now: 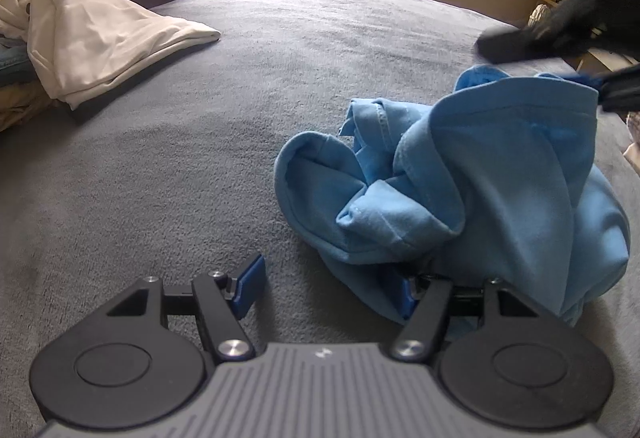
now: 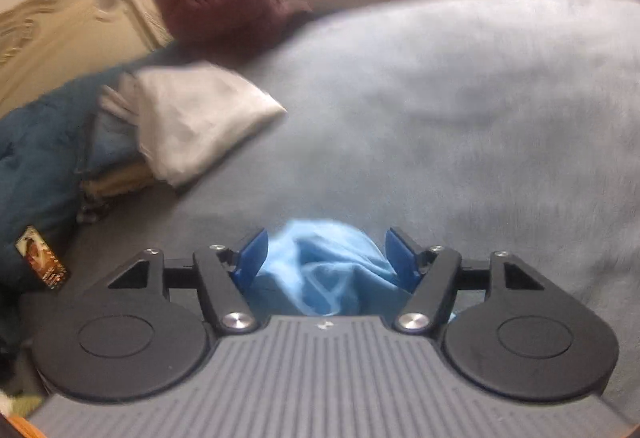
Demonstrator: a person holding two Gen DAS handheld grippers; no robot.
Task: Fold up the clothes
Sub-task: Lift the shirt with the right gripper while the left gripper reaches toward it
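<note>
Lying crumpled on grey bedspread [image 1: 200, 166], blue garment [image 1: 500, 190], left tool [image 1: 332, 288] and right tool [image 2: 326, 258] gaping, gripping nothing.

A home bedroom: bed [image 1: 280, 50], carved headboard [image 2: 60, 26].

No readable writing is showing anywhere; a small printed card [image 2: 43, 258] is lying beside the dark blue bedding [image 2: 36, 158], its print too blurred.
</note>
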